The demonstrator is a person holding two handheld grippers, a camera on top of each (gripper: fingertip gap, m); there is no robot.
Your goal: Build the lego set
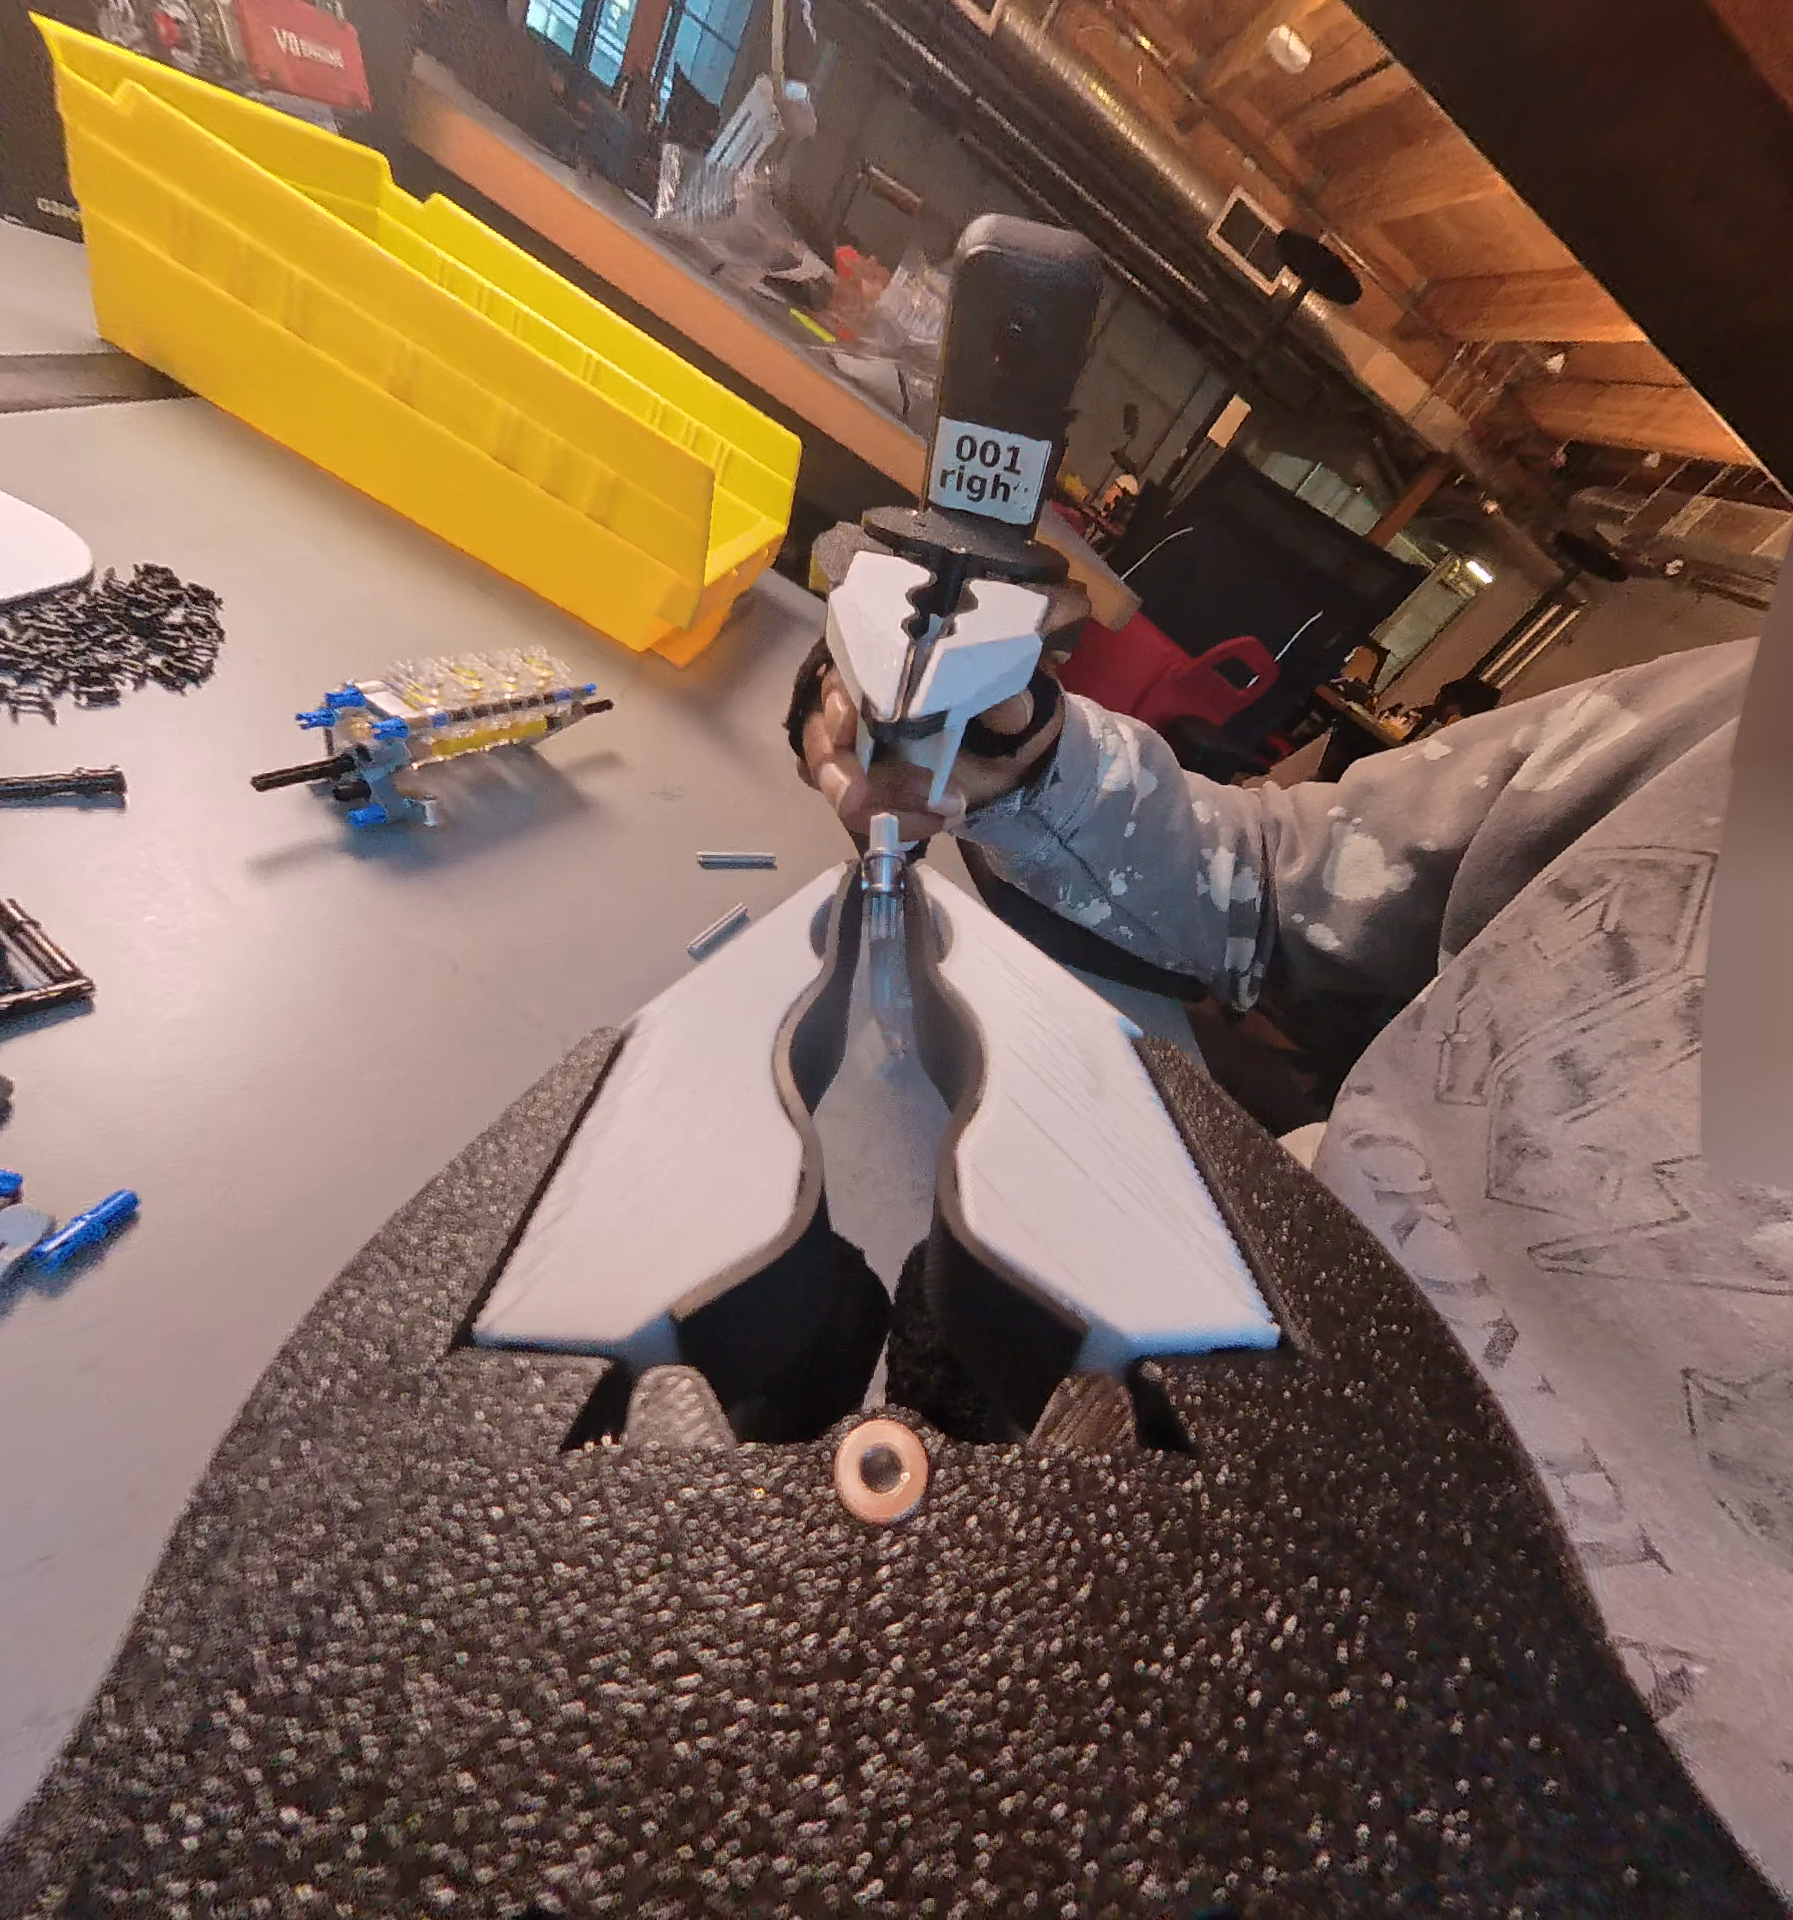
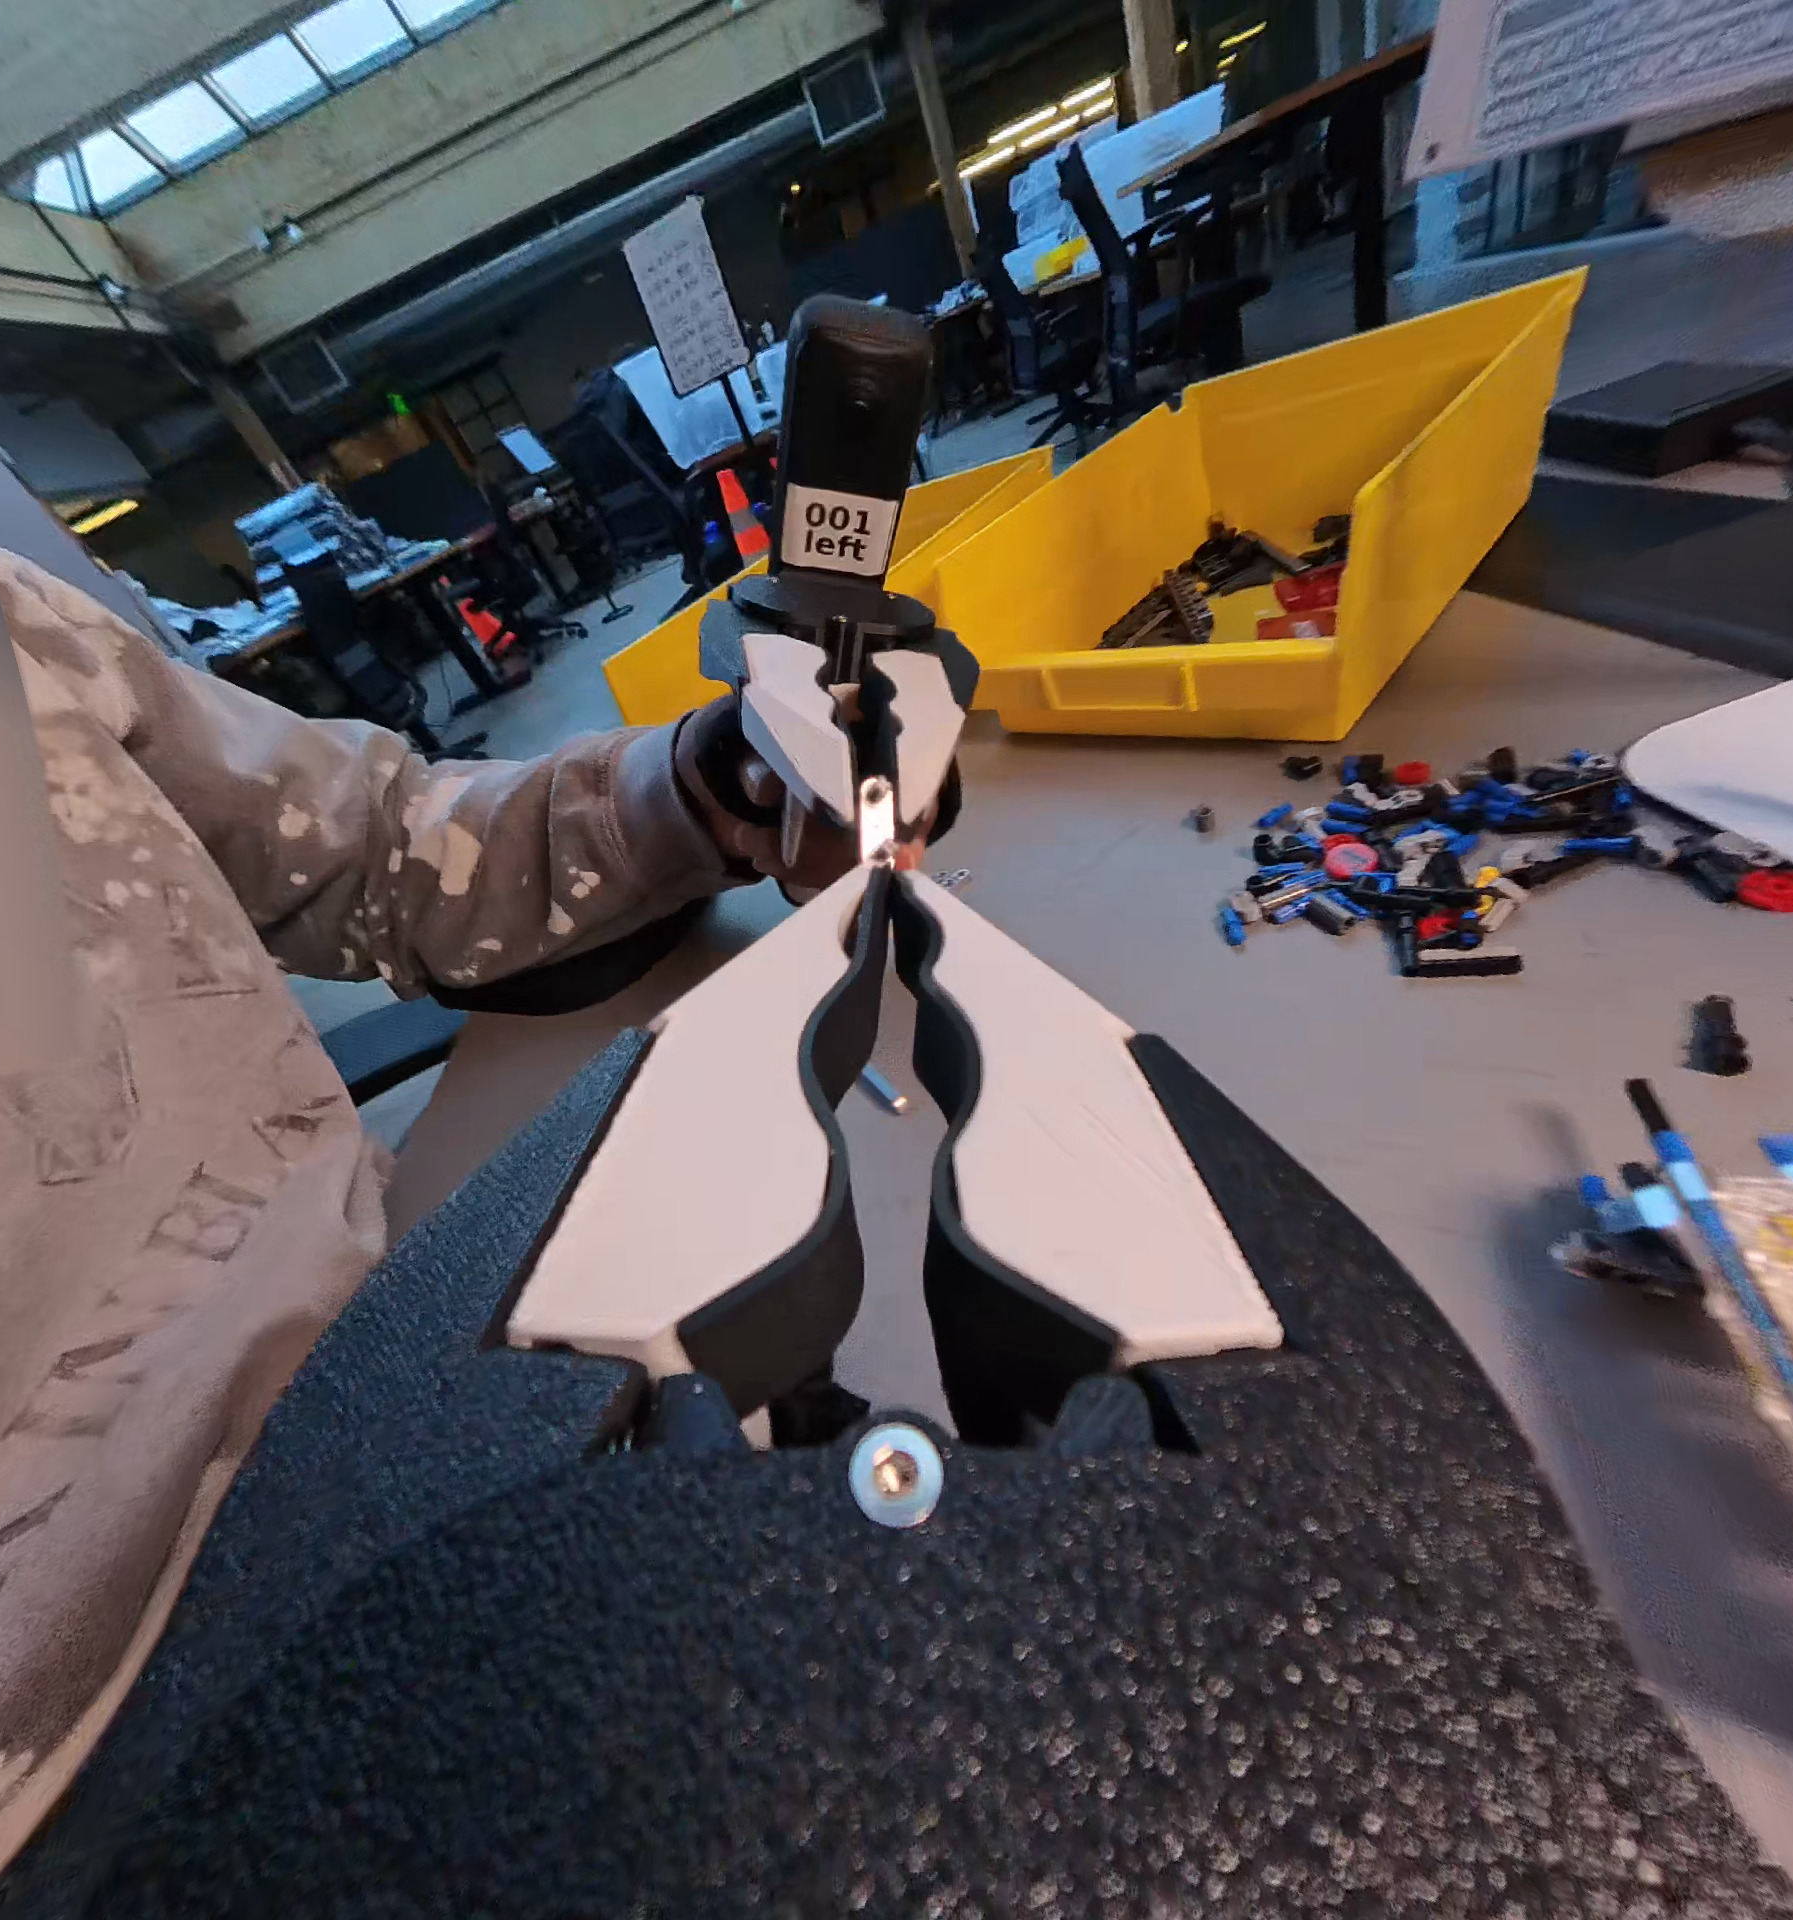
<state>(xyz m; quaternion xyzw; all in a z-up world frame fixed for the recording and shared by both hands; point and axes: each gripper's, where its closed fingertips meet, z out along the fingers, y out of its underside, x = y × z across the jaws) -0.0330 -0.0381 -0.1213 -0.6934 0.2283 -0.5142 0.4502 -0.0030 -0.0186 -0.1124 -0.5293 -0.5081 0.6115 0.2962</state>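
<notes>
My two grippers meet tip to tip above the grey table (image 1: 372, 1018). My left gripper (image 1: 879, 881) is shut on a small light grey piece (image 1: 884, 871); in the right wrist view this piece (image 2: 876, 816) shows as a short holed bar between the left gripper's tips (image 2: 871, 831). My right gripper (image 2: 884, 883) is shut; in the left wrist view it (image 1: 897, 821) holds a small white pin (image 1: 884, 833) that touches the grey piece. A hand in a black glove holds each gripper.
Yellow bins (image 1: 435, 364) stand at the back; one (image 2: 1235, 582) holds dark and red parts. A part-built model with blue pins (image 1: 424, 743), a pile of black pieces (image 1: 81, 634), mixed blue, black and red parts (image 2: 1443, 862), loose grey axles (image 1: 736, 858) and a white tray (image 2: 1754, 769) lie on the table. There is about 5 cm between the tips of the two grippers.
</notes>
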